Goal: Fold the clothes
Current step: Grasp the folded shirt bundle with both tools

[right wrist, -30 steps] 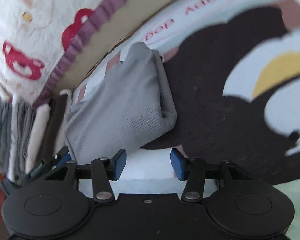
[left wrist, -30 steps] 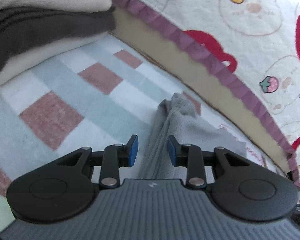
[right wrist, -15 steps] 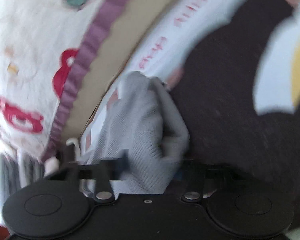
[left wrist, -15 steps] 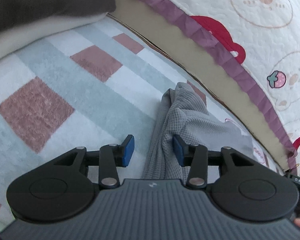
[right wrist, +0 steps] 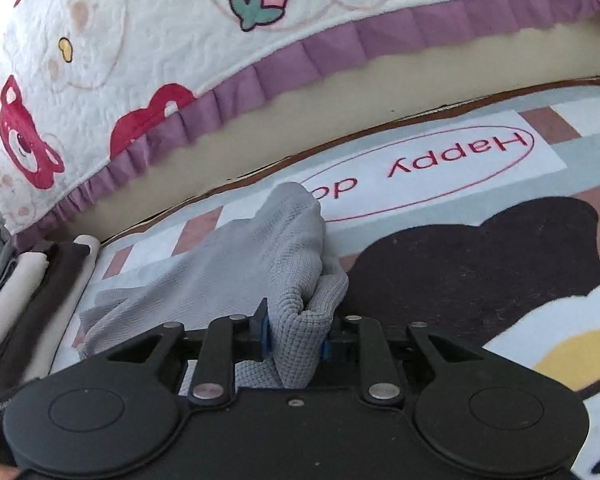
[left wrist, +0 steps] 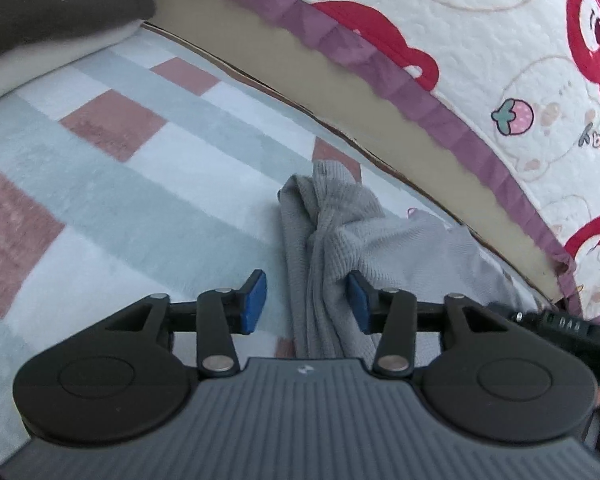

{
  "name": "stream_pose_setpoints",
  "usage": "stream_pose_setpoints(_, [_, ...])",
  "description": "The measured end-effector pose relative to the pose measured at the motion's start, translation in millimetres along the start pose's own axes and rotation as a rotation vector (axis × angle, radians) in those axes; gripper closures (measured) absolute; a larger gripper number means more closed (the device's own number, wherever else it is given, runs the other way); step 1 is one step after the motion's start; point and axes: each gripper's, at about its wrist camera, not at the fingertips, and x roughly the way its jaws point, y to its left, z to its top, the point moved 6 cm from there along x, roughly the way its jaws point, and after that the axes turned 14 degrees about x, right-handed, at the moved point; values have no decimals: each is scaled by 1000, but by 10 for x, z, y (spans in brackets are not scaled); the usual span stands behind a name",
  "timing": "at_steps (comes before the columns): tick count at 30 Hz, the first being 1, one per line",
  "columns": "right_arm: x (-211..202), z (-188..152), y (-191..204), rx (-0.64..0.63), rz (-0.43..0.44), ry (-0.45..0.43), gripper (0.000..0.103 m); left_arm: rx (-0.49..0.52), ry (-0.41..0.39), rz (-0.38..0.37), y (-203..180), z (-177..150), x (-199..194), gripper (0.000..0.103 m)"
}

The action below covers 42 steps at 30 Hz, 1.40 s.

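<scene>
A grey knit garment (left wrist: 340, 240) lies bunched on the checked rug, close to the bed's edge. In the left wrist view my left gripper (left wrist: 306, 302) has its jaws opening. The cloth runs between the blue pads (left wrist: 254, 300) and leans on the right one, while the left pad stands clear of it. In the right wrist view the same grey garment (right wrist: 260, 256) is gathered into a thick fold, and my right gripper (right wrist: 294, 338) is shut on that fold, which bulges up between its pads.
A stack of folded clothes (left wrist: 40, 12) in cream and dark brown sits at the far left, seen again as the folded stack (right wrist: 24, 304). The bed with its quilted cover and purple frill (left wrist: 420, 92) borders the rug (left wrist: 120, 184). The rug shows a dark bear figure (right wrist: 480, 264).
The left jaws have widened around the cloth and moved forward along the rug, the folded stack sliding out of view. The right gripper rolled, reached the garment and closed on its folded edge.
</scene>
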Motion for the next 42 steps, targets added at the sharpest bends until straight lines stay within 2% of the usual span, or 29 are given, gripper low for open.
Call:
stream_pose_setpoints(2, [-7,4,-16,16,5,8,76,-45,7,-17,83,43,102,45])
stream_pose_setpoints(10, [-21,20,-99,63,34,53,74,-172,-4,-103,192,210,400,45])
stream_pose_setpoints(13, [-5,34,-210,145,50,75,61,-215,-6,-148,195,218,470,47])
stream_pose_setpoints(14, [1,38,-248,173,55,82,59,-202,-1,-142,175,212,469,51])
stream_pose_setpoints(15, [9,42,-280,195,66,88,60,-188,4,-135,154,206,468,67])
stream_pose_setpoints(16, [0,62,-270,197,83,85,64,-174,8,-129,134,201,467,71])
stream_pose_setpoints(17, [-18,92,-243,190,103,79,76,-134,8,-100,80,206,428,74])
stream_pose_setpoints(18, [-37,121,-215,183,123,72,79,-65,2,-47,-11,227,347,77])
stream_pose_setpoints(21, [-207,238,98,6,166,20,80,121,-17,106,-317,265,58,80])
stream_pose_setpoints(22, [-256,276,196,-52,170,1,80,146,-18,136,-411,248,-34,80])
stream_pose_setpoints(24, [-265,371,253,-100,161,-13,80,138,-4,150,-505,186,-109,81])
stream_pose_setpoints(27, [-83,445,136,-162,66,16,76,89,46,129,-468,43,15,79])
stream_pose_setpoints(28, [-19,435,65,-169,32,37,74,79,45,128,-430,21,50,76])
stream_pose_setpoints(29, [22,419,-8,-163,-2,55,68,52,37,113,-388,14,56,74])
stream_pose_setpoints(30, [19,412,-72,-138,-12,65,67,27,32,99,-347,14,59,68])
stream_pose_setpoints(31, [-2,409,-131,-107,-10,71,66,3,32,86,-306,21,57,63])
stream_pose_setpoints(33, [-77,417,-253,-25,2,80,54,-11,31,81,-252,22,71,56])
stream_pose_setpoints(35, [-120,388,-351,62,15,109,53,2,29,80,-227,10,105,51])
stream_pose_setpoints(36, [-139,369,-397,106,21,126,48,3,30,78,-215,6,129,47])
stream_pose_setpoints(40, [-185,171,-519,282,75,211,42,-37,2,17,-159,18,231,46])
stream_pose_setpoints(42, [-143,123,-514,310,101,210,39,-36,-13,-7,-155,37,277,47])
